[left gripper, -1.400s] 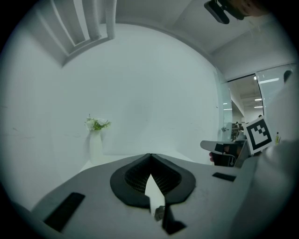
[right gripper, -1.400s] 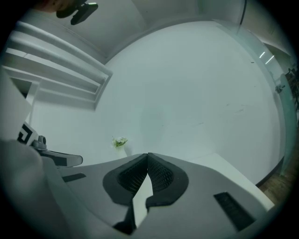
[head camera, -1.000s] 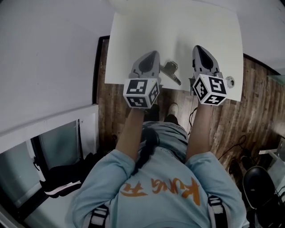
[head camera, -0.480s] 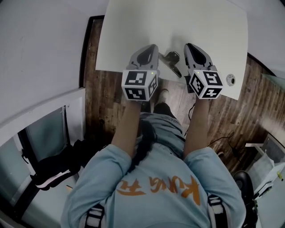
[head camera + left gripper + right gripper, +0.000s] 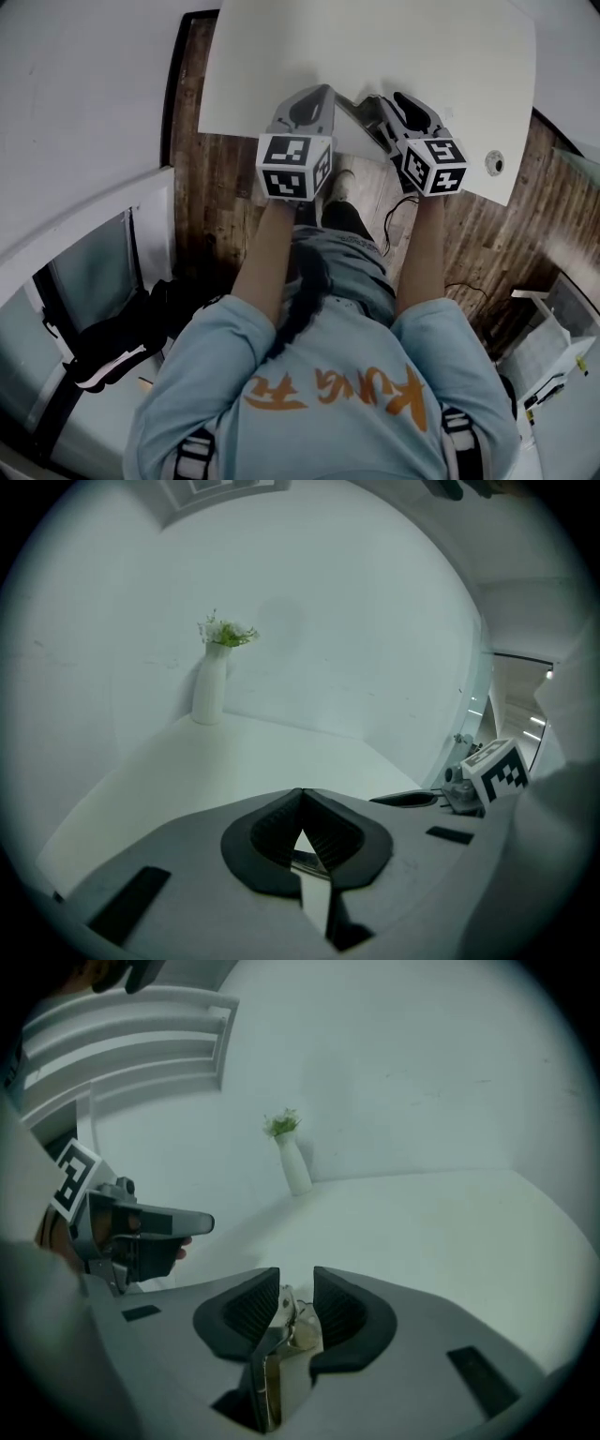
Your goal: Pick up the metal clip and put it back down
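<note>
The metal clip [image 5: 354, 114] lies at the near edge of the white table [image 5: 375, 47]. Its shiny body [image 5: 286, 1326] sits between the jaws of my right gripper [image 5: 296, 1283], which are opening and stand apart around it without pressing. From the head view that right gripper [image 5: 382, 101] angles in from the right and covers most of the clip. My left gripper [image 5: 322, 94] rests just left of the clip. In its own view the left gripper [image 5: 302, 794] has its jaws shut at the tips with nothing between them.
A white vase with green sprigs [image 5: 211, 682] stands at the table's far side by the wall, also in the right gripper view [image 5: 292, 1162]. A small round white thing [image 5: 494, 162] lies near the table's right corner. Wooden floor [image 5: 211, 178] lies beneath.
My right gripper has moved left from beside the clip onto it. The left gripper has stayed close to the clip's left side. The head camera has shifted a little.
</note>
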`<act>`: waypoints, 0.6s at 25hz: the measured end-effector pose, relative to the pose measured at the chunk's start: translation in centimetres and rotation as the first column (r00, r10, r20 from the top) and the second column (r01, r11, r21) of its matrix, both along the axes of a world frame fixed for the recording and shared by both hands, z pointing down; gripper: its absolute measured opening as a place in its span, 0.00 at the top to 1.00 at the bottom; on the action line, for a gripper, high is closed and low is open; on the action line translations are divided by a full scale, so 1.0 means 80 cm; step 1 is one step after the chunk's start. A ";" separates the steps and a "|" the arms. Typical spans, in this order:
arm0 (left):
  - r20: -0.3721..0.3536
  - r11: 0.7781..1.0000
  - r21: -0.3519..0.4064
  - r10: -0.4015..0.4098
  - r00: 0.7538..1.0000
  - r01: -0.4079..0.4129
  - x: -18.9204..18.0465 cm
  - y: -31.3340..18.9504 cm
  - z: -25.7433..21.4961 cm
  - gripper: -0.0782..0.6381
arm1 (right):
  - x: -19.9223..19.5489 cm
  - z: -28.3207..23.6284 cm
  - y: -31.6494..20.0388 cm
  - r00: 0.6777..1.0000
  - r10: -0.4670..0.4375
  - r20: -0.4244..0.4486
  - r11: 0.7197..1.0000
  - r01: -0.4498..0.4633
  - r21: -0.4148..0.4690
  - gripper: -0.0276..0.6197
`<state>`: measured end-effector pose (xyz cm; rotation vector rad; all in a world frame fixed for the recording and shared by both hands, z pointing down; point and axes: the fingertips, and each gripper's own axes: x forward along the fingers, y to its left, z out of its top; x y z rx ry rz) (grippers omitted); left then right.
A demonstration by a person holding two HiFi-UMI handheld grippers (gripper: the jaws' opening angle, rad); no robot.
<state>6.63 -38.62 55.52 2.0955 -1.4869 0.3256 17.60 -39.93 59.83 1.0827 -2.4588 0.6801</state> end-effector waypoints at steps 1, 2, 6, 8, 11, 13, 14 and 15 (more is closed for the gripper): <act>0.000 1.000 -0.006 0.002 1.000 -0.002 -0.001 0.001 0.004 0.87 | -0.001 0.007 0.003 1.000 -0.015 -0.017 1.000 0.015 -0.006 0.76; 0.004 1.000 -0.011 0.003 1.000 -0.003 -0.002 0.001 0.008 0.87 | -0.003 0.014 0.005 0.999 -0.029 -0.030 0.999 0.029 -0.013 0.76; 0.032 1.000 -0.019 0.000 0.999 0.001 -0.008 0.004 0.019 0.87 | -0.009 0.035 0.015 0.999 -0.053 -0.005 0.997 0.053 -0.064 0.75; 0.026 1.000 -0.023 0.001 1.000 0.000 -0.009 0.003 0.021 0.87 | -0.013 0.043 0.020 0.998 -0.063 0.005 0.994 0.063 -0.090 0.74; 0.037 1.000 -0.013 0.007 0.999 -0.007 -0.014 0.000 0.018 0.87 | -0.021 0.049 0.023 0.997 -0.071 0.016 0.990 0.072 -0.119 0.74; 0.061 1.000 0.001 0.018 0.998 -0.018 -0.017 -0.001 0.013 0.87 | -0.022 0.050 0.023 0.998 -0.060 0.026 0.989 0.063 -0.131 0.75; 0.069 1.000 0.006 0.021 0.997 -0.022 -0.018 -0.002 0.011 0.87 | -0.022 0.050 0.024 0.998 -0.058 0.027 0.989 0.061 -0.135 0.75; 0.073 1.000 0.010 0.022 0.997 -0.022 -0.019 -0.002 0.009 0.87 | -0.022 0.050 0.024 0.998 -0.057 0.025 0.989 0.060 -0.137 0.76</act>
